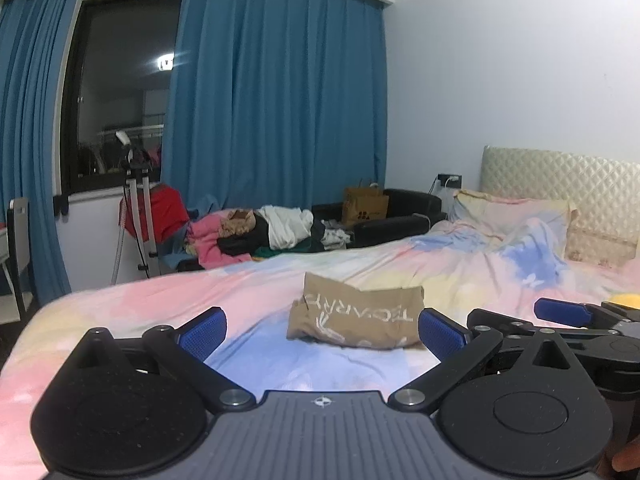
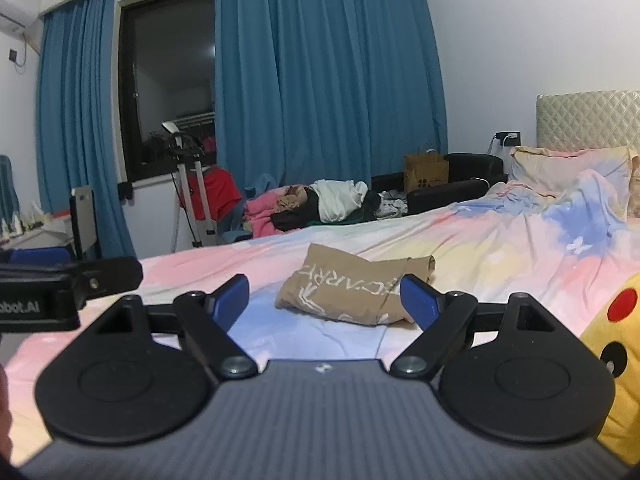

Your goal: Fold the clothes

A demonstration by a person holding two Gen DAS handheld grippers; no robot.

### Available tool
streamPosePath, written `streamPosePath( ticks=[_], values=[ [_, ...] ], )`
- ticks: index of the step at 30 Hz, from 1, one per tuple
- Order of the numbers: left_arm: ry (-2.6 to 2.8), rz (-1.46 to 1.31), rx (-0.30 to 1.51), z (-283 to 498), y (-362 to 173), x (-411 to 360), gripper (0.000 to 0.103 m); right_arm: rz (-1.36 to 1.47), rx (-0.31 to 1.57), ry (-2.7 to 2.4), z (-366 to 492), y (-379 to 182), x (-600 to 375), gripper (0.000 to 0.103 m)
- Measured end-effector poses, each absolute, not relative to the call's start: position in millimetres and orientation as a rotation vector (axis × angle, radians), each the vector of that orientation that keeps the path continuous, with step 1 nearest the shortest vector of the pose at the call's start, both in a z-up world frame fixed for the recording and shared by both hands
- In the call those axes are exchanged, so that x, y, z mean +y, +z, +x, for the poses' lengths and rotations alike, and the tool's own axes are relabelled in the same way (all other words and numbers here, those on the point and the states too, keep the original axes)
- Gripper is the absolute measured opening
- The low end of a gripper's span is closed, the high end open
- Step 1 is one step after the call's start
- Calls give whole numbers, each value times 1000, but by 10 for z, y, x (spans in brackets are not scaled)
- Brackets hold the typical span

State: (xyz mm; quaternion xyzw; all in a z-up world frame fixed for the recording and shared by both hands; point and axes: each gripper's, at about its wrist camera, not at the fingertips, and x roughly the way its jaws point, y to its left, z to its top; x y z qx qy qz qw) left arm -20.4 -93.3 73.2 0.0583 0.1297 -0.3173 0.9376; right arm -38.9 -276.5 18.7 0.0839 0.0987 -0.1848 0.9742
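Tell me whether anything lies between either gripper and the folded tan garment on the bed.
Nothing visible does. The folded tan garment lies alone on the pastel bedsheet, with bare sheet between it and the open left gripper and open right gripper. The yellow plush toy sits off to the right.

A folded garment (image 1: 356, 318) is lying on the bed (image 1: 460, 276), ahead of both grippers and touching neither. The left gripper (image 1: 322, 330) is sitting just left of the right gripper (image 2: 324, 300). Behind the bed a pile of clothes (image 1: 264, 232) is resting, with a paper bag (image 1: 366, 206) to its right and a tripod (image 1: 136, 216) to its left. A plush toy (image 2: 616, 344) is lying at the right.
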Motion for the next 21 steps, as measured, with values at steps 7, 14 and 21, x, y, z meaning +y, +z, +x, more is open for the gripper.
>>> streamPosePath(
  ticks=[7,14,21],
  values=[
    [-610,53,309,-50,335,-670,103,159,224,-391,-368,-53,-2704,84],
    [-560,59,317,-21,245,-553,103,150,215,-422,-372,-205,-2683,84],
    [-580,73,329,-53,260,-629,103,132,231,-433,-350,-239,-2653,84]
  ],
)
